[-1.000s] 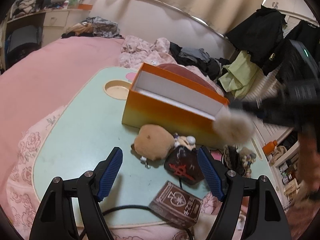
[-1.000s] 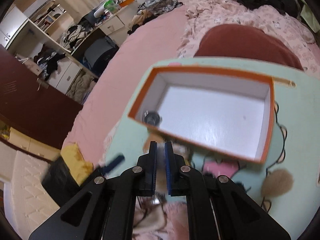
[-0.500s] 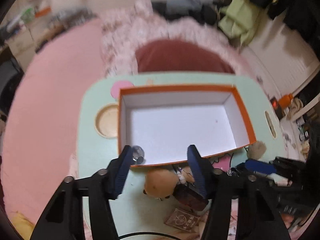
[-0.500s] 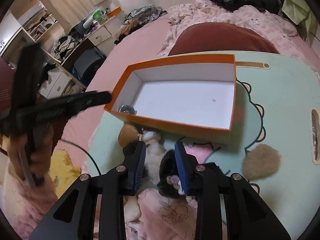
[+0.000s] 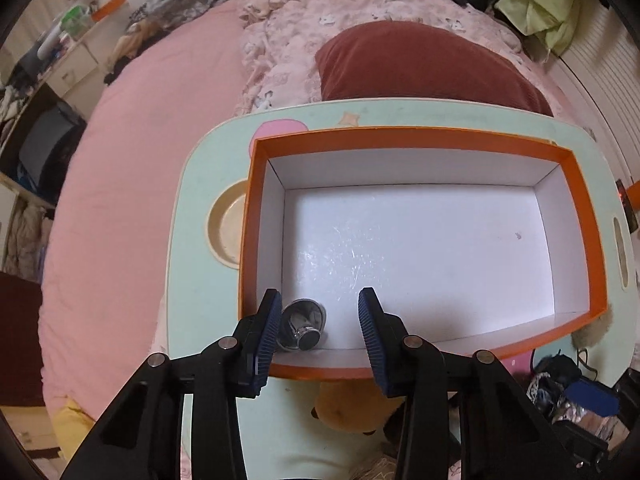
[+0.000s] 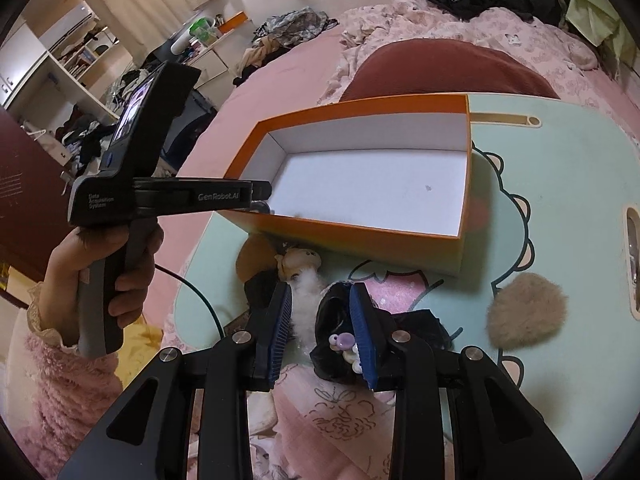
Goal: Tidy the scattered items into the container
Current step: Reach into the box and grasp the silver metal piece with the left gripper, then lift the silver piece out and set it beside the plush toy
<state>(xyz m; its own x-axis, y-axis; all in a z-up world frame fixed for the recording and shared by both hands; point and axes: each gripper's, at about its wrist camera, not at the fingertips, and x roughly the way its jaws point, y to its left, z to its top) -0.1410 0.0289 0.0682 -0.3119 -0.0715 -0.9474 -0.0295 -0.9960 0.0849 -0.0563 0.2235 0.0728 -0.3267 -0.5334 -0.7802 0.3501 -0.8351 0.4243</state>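
On the mint-green lap tray (image 5: 200,240), which rests on a pink bed, stands the orange box (image 5: 424,136) with its white inside, open at the top. Going left to right in the left wrist view, a round beige recess in the tray lies just left of the box. Next comes the left gripper (image 5: 318,326), pointing steeply down over the box's near left corner; its jaws have just been closing and now stand at a middling gap, pads free. A small shiny metal cap (image 5: 303,324) lies on the box floor in that corner, just beside the left blue pad; whether it touches the pad I cannot tell. Below the box's near wall a tan plush toy (image 5: 352,408) lies on the tray. Far right, the right gripper's blue pad shows among dark items.

From the right wrist view, a hand (image 6: 102,276) in a fluffy pink sleeve holds the left gripper's handle at the left, its fingers reaching over the box's near corner. Further right, the right gripper (image 6: 320,330) hovers low over the tray's near edge, jaws partly open, with a white fluffy toy (image 6: 306,300) and a black hair accessory (image 6: 334,320) lying between the pads; the right pad is close against the black item, yet a firm grip cannot be told. A beige fur pom-pom (image 6: 526,312) lies on the tray well to the right, outside the box.
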